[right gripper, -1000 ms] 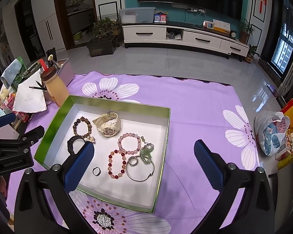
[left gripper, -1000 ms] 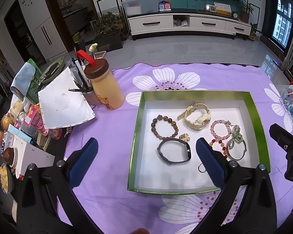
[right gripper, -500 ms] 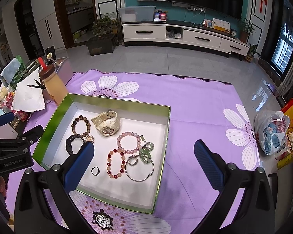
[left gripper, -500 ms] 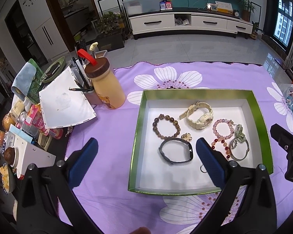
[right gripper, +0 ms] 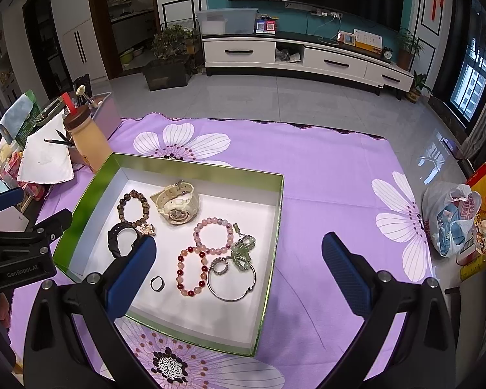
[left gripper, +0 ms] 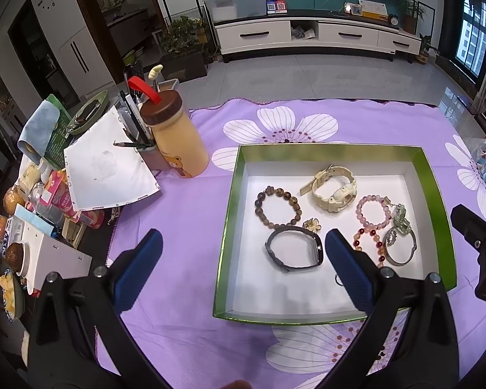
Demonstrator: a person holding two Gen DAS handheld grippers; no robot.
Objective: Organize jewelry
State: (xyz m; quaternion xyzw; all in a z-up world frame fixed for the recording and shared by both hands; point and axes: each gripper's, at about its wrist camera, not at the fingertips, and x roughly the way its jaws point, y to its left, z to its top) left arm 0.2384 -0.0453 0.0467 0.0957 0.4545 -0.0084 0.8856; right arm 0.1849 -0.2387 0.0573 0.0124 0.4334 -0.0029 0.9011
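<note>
Both my left gripper (left gripper: 243, 253) and right gripper (right gripper: 238, 253) hover with jaws apart, holding nothing, above the green box (right gripper: 191, 167); inside it lie the cream watch (right gripper: 177, 206), bead bracelets and a silver bangle (right gripper: 231, 280)

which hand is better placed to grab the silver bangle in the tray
Right. The silver bangle lies by the tray's right wall, nearer the open right tool; the left tool hangs toward the tray's left edge.

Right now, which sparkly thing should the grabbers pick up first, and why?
Probably the black band: lower the left gripper onto it. Both grippers, including the right gripper, are open and empty above the green box, and the band lies nearest, apart from the tangled bracelets.
</note>
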